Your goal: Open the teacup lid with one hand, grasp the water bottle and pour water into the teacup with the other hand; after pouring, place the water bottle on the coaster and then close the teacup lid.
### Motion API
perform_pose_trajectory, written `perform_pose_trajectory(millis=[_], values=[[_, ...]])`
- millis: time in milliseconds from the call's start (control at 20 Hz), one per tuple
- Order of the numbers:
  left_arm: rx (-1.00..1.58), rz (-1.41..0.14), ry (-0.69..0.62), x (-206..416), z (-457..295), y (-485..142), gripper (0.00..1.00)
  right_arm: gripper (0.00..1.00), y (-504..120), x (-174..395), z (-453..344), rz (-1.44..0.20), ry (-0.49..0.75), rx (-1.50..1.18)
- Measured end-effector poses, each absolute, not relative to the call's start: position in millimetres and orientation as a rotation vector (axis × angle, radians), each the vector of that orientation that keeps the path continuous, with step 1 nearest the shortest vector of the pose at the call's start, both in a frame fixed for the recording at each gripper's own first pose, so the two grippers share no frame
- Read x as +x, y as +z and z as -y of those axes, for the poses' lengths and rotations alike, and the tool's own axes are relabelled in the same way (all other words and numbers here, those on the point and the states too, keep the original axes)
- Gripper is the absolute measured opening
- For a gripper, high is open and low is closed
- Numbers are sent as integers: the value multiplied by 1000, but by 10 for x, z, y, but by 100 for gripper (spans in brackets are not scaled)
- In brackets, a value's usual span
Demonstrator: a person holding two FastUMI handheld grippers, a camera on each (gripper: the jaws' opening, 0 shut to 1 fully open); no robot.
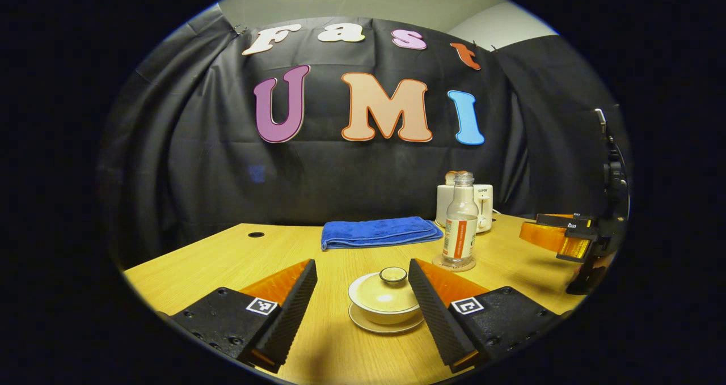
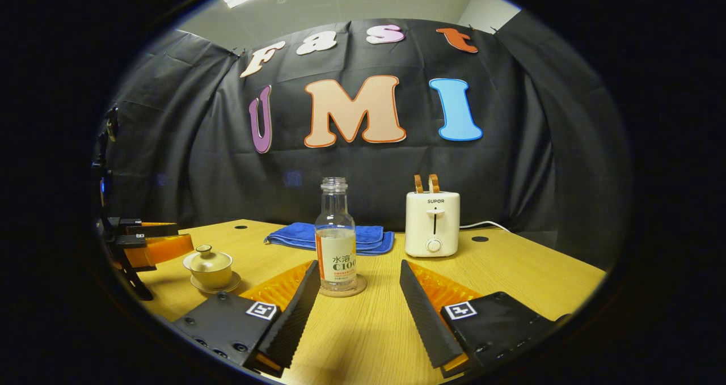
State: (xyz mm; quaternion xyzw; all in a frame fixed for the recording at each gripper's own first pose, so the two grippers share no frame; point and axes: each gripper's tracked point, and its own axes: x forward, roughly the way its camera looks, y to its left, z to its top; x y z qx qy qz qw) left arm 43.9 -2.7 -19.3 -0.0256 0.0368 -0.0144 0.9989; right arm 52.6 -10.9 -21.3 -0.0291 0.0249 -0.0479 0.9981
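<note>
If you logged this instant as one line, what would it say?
stage: start | left gripper: open, facing lidded teacup | right gripper: open, facing water bottle on coaster | nothing held

bottle (image 2: 335, 237) on coaster (image 2: 358, 287) (before towel (image 2: 368, 237))

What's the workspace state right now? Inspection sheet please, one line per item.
Surface: wooden table, bare wood between the things, round holes near the back edge.
Job's things: teacup on its saucer, lid on; water bottle upright on the coaster, uncapped, partly filled.
Clutter: folded blue towel and toaster with bread slices in its slots, at the back.
Grippers: left gripper open, teacup between its fingers, no contact; right gripper open, in front of the bottle, no contact.
Cables: white toaster cord running right.
Surroundings: black cloth wall.
</note>
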Motion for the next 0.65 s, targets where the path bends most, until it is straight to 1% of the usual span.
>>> perform_pose_trajectory(millis=[50, 200, 350, 450, 500, 650], values=[[-51, -75, -19, 425, -3, -194, 95, 88, -217, 493, 120, -48, -102, -59], [-48, -76, 19, 373, -81, -200, 95, 89, -209, 428, 133, -48, -117, -60], [-44, -81, 97, 328, -233, -212, 95, 89, -205, 367, 149, -47, -127, -60], [-44, -82, 109, 317, -234, -207, 95, 90, -196, 370, 160, -46, -135, -60], [-44, -81, 108, 314, -226, -197, 95, 89, -192, 377, 175, -46, -143, -61], [-43, -81, 113, 305, -234, -206, 95, 88, -198, 359, 180, -46, -146, -61]])
